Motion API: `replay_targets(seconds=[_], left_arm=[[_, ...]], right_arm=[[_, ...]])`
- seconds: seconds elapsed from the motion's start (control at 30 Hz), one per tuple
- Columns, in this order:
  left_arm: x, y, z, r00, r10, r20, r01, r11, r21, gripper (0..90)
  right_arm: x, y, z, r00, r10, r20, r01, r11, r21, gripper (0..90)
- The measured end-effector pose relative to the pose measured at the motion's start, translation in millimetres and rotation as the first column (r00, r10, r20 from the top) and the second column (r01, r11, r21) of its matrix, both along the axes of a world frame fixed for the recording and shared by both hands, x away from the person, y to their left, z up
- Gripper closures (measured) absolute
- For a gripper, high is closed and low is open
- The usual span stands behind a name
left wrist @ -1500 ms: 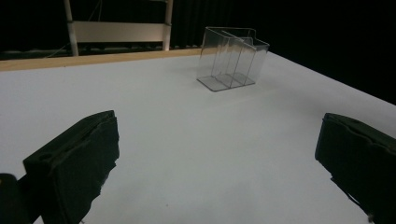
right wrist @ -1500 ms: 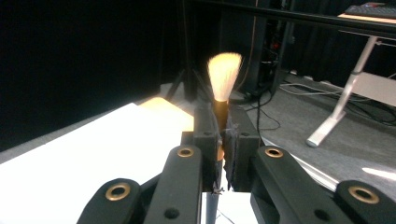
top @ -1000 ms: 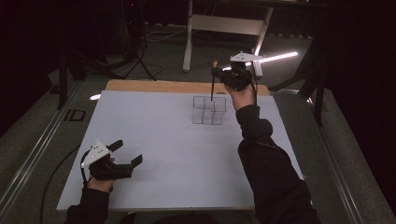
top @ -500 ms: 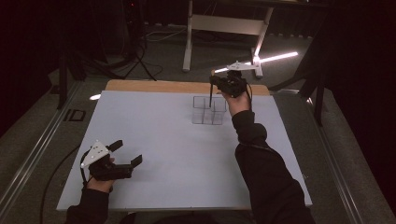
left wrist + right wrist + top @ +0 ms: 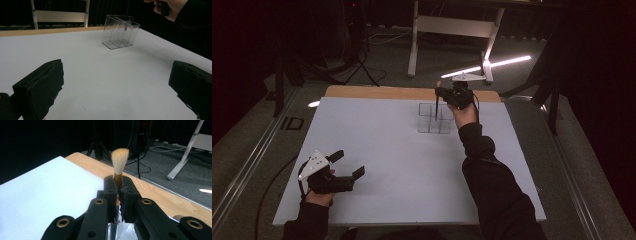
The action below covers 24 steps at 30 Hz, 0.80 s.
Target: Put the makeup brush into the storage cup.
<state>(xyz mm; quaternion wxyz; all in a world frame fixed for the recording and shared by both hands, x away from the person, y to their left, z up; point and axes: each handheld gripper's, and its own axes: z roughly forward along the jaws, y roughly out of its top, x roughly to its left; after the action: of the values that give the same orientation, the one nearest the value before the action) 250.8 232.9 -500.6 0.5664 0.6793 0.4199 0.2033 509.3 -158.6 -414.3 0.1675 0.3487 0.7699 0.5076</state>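
A brush with pale bristles (image 5: 120,157) stands upright, bristles on top, with my right gripper (image 5: 118,186) shut on its ferrule. In the high view this gripper (image 5: 439,94) hovers over a clear divided organizer (image 5: 434,121) at the far middle of the white table. The brush's thin dark handle (image 5: 437,107) hangs down into the organizer's rear part; which compartment I cannot tell. My left gripper (image 5: 348,164) rests near the front left corner, open, with nothing between its jaws. From there the organizer (image 5: 121,31) stands far ahead, beyond the open gripper (image 5: 116,87).
The white mat (image 5: 377,150) covers a wooden tabletop whose far edge (image 5: 377,92) shows as a tan strip. Beyond the table stand a desk frame (image 5: 452,30), cables and a dark tripod on grey floor. A bright light strip (image 5: 497,65) lies on that floor.
The right hand has sunk with the brush, bringing the handle down into the organizer. The left hand and its gripper have stayed put.
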Motion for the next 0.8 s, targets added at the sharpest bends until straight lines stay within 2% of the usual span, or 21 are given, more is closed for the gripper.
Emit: replay_targets(seconds=[0.07, 0.2, 0.37, 0.53, 0.8], left_arm=[[0.2, 1.0, -0.2, 1.0, 0.003, -0.005, -0.003, 1.0, -0.006, 0.1], [-0.3, 1.1, 0.3, 1.0, 0.005, -0.003, -0.005, 1.0, -0.006, 0.1], [-0.1, 0.9, 0.6, 1.0, 0.006, -0.002, -0.006, 0.9999, -0.009, 0.1], [0.2, 1.9, 0.5, 1.0, 0.005, -0.002, -0.005, 0.9999, -0.012, 0.1], [0.2, 2.4, 0.8, 0.9999, 0.016, 0.0, -0.016, 0.9997, -0.019, 0.1]], right_arm=[[-0.6, 0.3, -4.3, 0.9997, -0.003, -0.026, 0.003, 1.0, 0.0, 84.4], [-2.2, 1.4, -9.5, 0.9992, -0.005, -0.039, 0.005, 1.0, -0.009, 84.3], [-3.0, 1.1, -14.3, 0.9991, 0.01, -0.042, -0.009, 1.0, 0.006, 84.3], [-4.0, 0.9, -16.8, 0.9993, 0.0, -0.036, 0.0, 1.0, -0.012, 84.2], [-2.5, -0.7, -21.5, 0.9984, -0.005, -0.057, 0.004, 1.0, -0.013, 81.9]])
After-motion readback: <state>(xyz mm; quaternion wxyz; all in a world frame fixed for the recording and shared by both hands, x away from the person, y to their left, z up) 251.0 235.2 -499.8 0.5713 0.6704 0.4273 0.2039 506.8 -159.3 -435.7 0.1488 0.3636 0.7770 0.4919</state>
